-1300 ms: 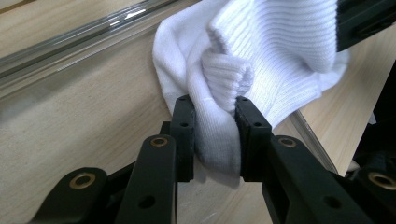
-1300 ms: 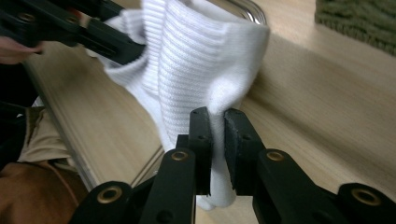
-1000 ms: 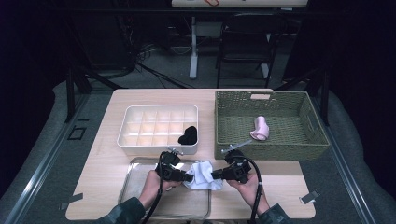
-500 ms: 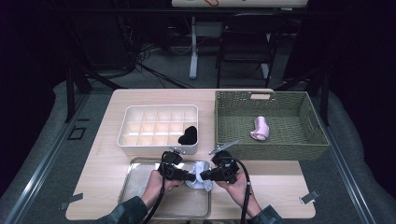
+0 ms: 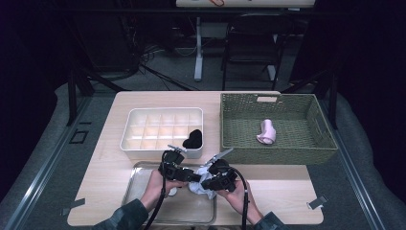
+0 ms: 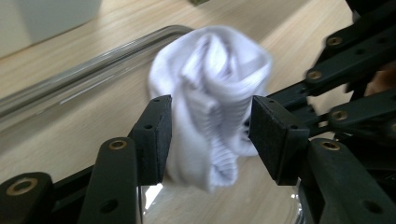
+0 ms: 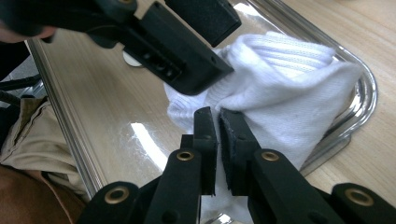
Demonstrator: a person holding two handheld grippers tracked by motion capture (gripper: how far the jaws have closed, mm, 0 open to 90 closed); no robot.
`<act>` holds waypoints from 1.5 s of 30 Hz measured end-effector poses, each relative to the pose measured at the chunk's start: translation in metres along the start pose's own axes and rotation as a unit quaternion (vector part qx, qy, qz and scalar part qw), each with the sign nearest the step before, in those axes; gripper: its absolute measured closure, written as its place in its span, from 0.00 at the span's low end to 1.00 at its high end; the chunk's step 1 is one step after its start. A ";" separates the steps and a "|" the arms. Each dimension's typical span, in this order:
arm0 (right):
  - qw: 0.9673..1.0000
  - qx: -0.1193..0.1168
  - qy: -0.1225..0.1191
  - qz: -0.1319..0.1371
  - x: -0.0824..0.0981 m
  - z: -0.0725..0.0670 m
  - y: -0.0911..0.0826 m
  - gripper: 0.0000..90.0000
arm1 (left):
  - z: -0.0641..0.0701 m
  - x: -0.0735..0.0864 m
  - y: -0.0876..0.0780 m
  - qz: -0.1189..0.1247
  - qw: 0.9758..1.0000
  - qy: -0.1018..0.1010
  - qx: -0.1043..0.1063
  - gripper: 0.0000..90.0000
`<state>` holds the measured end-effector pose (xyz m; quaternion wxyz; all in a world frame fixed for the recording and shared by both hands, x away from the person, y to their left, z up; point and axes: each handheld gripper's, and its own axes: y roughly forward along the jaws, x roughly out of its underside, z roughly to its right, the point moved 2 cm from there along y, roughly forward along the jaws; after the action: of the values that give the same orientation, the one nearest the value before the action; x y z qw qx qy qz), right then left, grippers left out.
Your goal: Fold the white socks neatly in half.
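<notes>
A white sock (image 5: 202,188) is bunched up over the right end of a clear tray (image 5: 143,203). My right gripper (image 7: 218,116) is shut, pinching a fold of the white sock (image 7: 289,79). My left gripper (image 6: 217,135) faces it from the left. Its jaws have just been opening, and the sock (image 6: 215,88) hangs between the parted pads (image 6: 159,135). In the high view the left gripper (image 5: 189,176) and right gripper (image 5: 208,184) meet tip to tip at the sock.
A white divided box (image 5: 143,129) behind the tray holds a black sock (image 5: 194,140) in its front right cell. A green wicker basket (image 5: 316,146) at the right holds a pink sock (image 5: 266,132). Bare wood lies left and right of the tray.
My right gripper has moved left across the tray toward the left gripper. The spread sock has been gathered into a bunch. The left jaws have parted.
</notes>
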<state>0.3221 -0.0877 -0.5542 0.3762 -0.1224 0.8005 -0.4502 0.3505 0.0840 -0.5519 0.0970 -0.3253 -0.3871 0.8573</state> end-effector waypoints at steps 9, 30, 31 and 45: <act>1.000 -0.012 -0.005 0.008 0.001 -0.003 -0.005 0.79 | -0.006 0.000 0.017 -0.017 0.999 -0.006 -0.026 0.54; 1.000 0.009 -0.003 -0.021 0.011 0.002 0.001 0.73 | -0.006 -0.004 0.026 -0.040 0.998 0.022 -0.032 0.58; 1.000 0.009 -0.003 -0.021 0.011 0.002 0.001 0.73 | -0.006 -0.004 0.026 -0.040 0.998 0.022 -0.032 0.60; 0.999 0.032 -0.023 0.009 0.019 0.025 -0.036 0.45 | -0.011 0.000 0.023 -0.023 0.999 0.033 -0.008 0.79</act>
<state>0.3217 -0.1340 -0.5425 0.4021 -0.1131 0.7778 -0.4695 0.3596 0.0751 -0.5743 0.1264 -0.3451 -0.3981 0.8405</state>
